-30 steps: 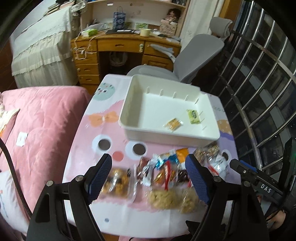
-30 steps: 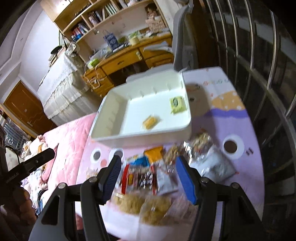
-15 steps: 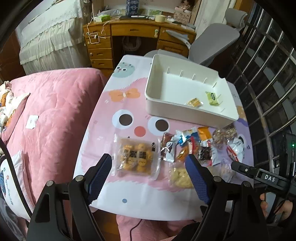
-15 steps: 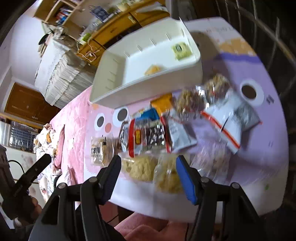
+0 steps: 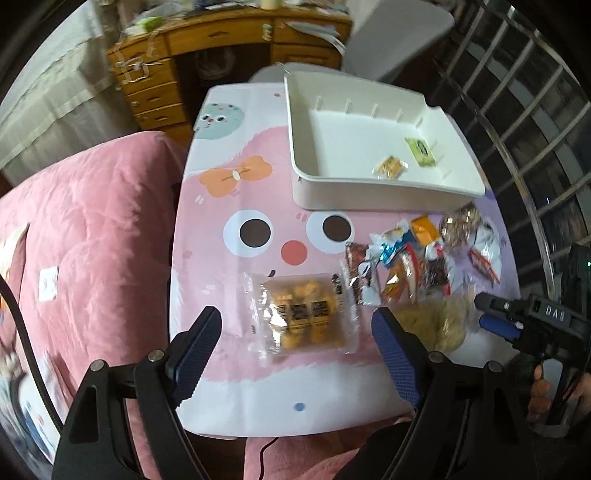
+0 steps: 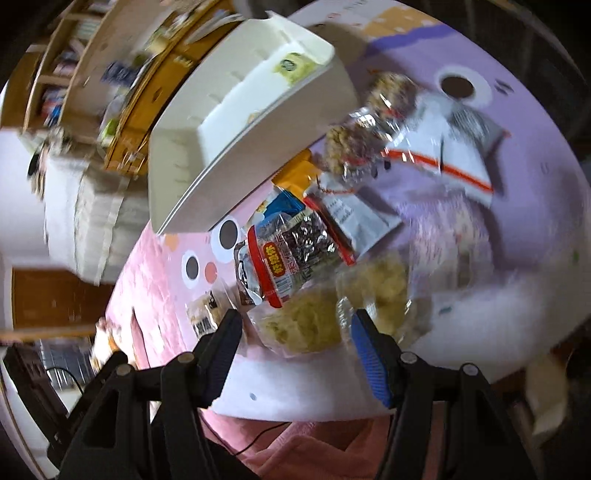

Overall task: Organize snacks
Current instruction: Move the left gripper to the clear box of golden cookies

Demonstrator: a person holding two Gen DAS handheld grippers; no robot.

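Observation:
A white tray (image 5: pixel 373 192) stands at the far side of the cartoon-print table (image 5: pixel 221 266), with a small yellow snack (image 5: pixel 390 167) and a green packet (image 5: pixel 419 150) inside. A clear pack of golden biscuits (image 5: pixel 301 314) lies just ahead of my left gripper (image 5: pixel 295 326), whose jaws are opening, spread wider than the pack, with nothing between them. A heap of mixed wrapped snacks (image 5: pixel 413 258) lies to the right. My right gripper (image 6: pixel 295 325) is open above a clear bag of pale yellow crisps (image 6: pixel 303 321), not touching it; a red-banded foil pack (image 6: pixel 284 254) lies beyond.
A pink quilted bed (image 5: pixel 85 258) borders the table on the left. A wooden desk (image 5: pixel 207 62) and a grey chair (image 5: pixel 399 33) stand behind the tray. A metal window grille (image 5: pixel 528 110) runs along the right. A person's hand (image 5: pixel 539 391) holds the other gripper.
Both grippers have dropped and tilted down toward the table. The left view slid leftward onto the biscuit pack; the right view rolled, bringing the crisps bag between its fingers' line.

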